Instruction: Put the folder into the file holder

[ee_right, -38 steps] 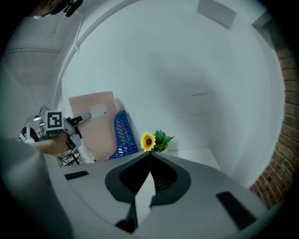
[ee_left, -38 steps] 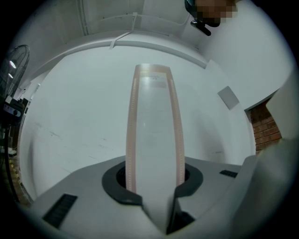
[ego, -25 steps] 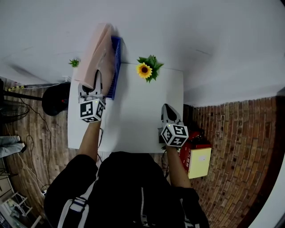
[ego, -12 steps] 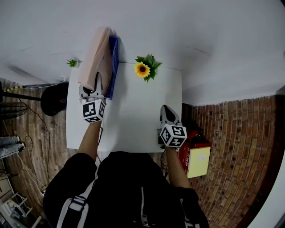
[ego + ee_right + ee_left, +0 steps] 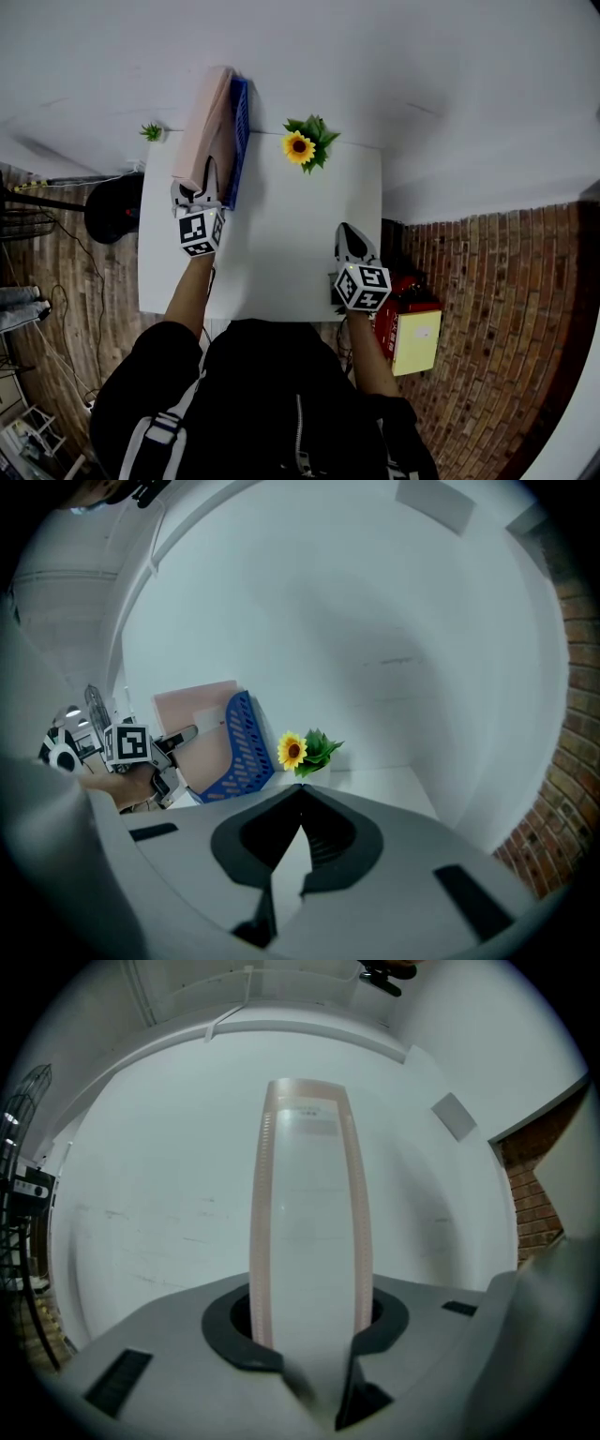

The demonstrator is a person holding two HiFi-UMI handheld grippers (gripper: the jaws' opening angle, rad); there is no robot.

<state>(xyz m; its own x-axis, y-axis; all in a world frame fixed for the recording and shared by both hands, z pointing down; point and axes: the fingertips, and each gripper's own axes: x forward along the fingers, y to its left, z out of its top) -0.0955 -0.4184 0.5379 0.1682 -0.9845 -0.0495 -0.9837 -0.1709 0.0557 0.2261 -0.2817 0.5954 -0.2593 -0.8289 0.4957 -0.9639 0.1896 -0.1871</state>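
At the table's (image 5: 281,267) far left corner, the folder (image 5: 204,131) stands on edge, seemingly set in the holder (image 5: 241,141) beside its blue wall. Its long axis runs away from the person. The left gripper (image 5: 208,186) is the nearer one and reaches level onto the folder's near end. Its jaws have just been opening, yet the folder fills the gap and the pads seem to press both faces. Letting go looks next, then a straight pull back: the table edge lies just left, the sunflower (image 5: 300,147) off to the right. The right gripper (image 5: 349,242) hangs well apart, jaws together, empty.
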